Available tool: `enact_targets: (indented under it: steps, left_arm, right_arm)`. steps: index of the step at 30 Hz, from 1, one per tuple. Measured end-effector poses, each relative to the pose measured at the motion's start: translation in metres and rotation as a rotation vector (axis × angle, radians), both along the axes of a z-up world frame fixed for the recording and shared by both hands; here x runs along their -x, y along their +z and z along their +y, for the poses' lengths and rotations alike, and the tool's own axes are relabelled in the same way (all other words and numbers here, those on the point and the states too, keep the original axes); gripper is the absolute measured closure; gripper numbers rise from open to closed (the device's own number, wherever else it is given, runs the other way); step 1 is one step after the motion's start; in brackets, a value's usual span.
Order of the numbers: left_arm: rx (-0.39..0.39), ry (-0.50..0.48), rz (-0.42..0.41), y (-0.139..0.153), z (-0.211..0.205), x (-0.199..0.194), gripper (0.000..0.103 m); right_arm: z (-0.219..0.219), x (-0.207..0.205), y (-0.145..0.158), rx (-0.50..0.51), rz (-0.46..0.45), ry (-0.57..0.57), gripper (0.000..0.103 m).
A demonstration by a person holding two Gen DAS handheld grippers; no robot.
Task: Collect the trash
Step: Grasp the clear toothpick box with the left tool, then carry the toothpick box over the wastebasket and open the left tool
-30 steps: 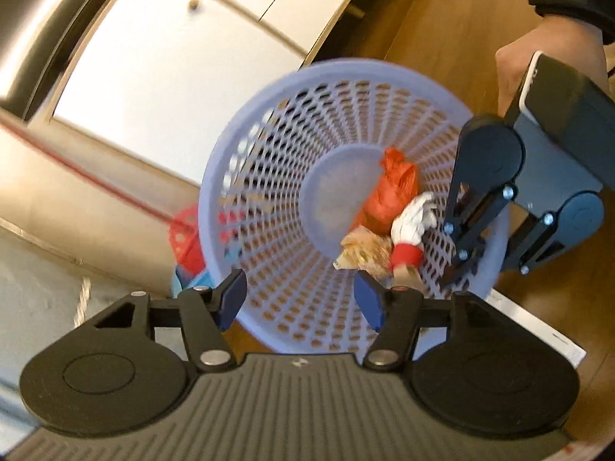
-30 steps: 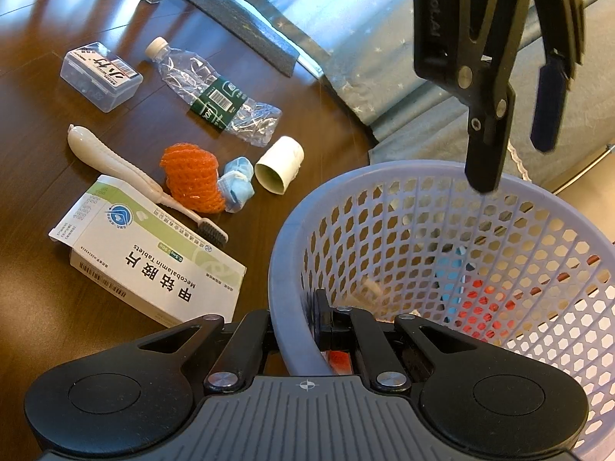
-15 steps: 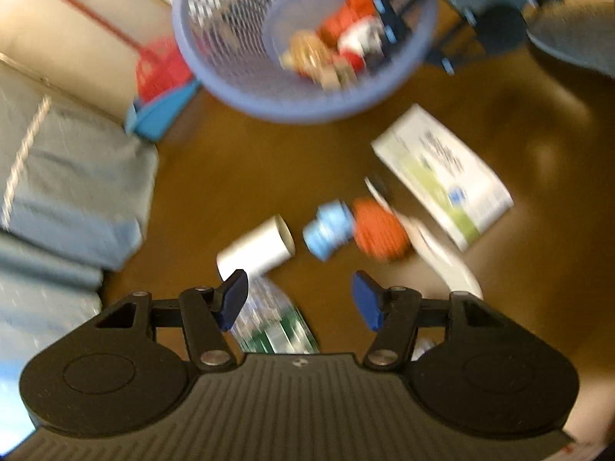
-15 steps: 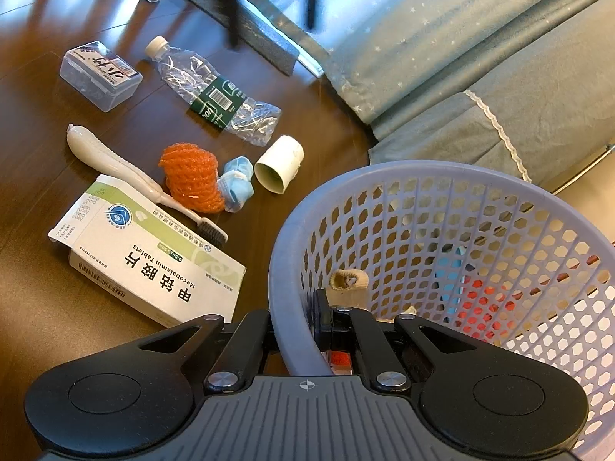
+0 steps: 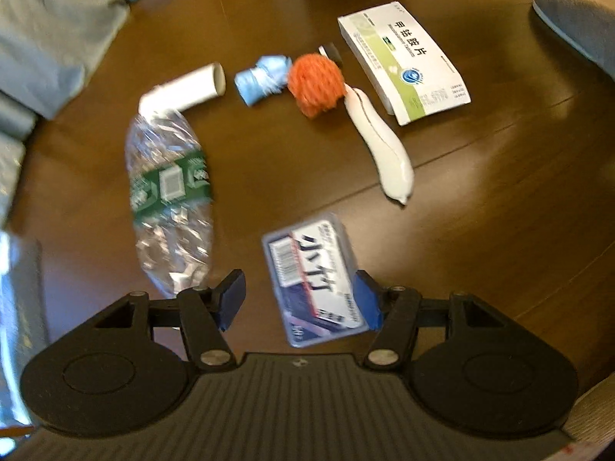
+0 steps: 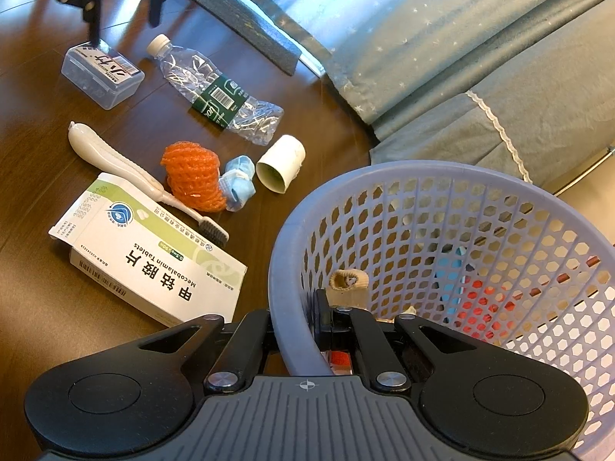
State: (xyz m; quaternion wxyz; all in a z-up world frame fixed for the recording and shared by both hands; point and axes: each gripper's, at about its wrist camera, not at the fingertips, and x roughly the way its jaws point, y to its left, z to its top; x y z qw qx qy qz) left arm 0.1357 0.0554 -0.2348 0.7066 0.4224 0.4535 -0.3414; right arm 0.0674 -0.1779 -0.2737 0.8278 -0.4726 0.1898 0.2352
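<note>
The left claw (image 5: 300, 299) has swung from above the basket (image 6: 292, 238) to the tabletop (image 5: 480, 199), spread wide around the clear plastic box (image 5: 313, 276), while the right claw (image 6: 296, 330) stays clamped on the basket rim, so the box is judged next.

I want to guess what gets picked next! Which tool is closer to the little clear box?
Left tool: open, right over the clear box. Right tool is far off, clamping the basket rim.

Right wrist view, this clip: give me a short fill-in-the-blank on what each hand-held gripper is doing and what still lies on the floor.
The right hand-held gripper is shut on the rim of the lavender plastic ____.
The open left hand-held gripper hovers over the clear plastic ____ with a barcode label.
The orange mesh ball lies against the white ____.

Missing: basket; box; toothbrush
</note>
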Motion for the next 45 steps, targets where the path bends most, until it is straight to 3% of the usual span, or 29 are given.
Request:
enact_targets:
  steps: [3,9,22,28,35,45]
  left_arm:
    - [-0.003,0.045,0.057,-0.009,0.002,-0.005,0.038]
    - [0.002,0.168,0.147,-0.027,0.011,-0.019,0.039]
    - [-0.007,0.179,0.147,-0.029,0.007,-0.018,0.051]
    - [-0.063,0.064,0.069,-0.022,0.003,-0.007,0.051]
    - [-0.198,-0.203,-0.154,-0.003,-0.012,0.013,0.051]
    - [-0.194,-0.433,-0.394,0.055,-0.051,0.015,0.051]
  right_arm:
    - [0.001,0.000,-0.001,0.005,0.001,0.002,0.102]
    - [0.001,0.000,-0.002,0.007,0.001,0.003,0.102]
    - [0.002,0.001,-0.003,0.010,0.001,0.004,0.102]
    - [0.003,0.001,-0.002,0.010,0.001,0.003,0.102]
    - [0.003,0.001,-0.002,0.010,0.001,0.002,0.102]
    - [0.003,0.002,-0.003,0.012,0.001,0.002,0.102]
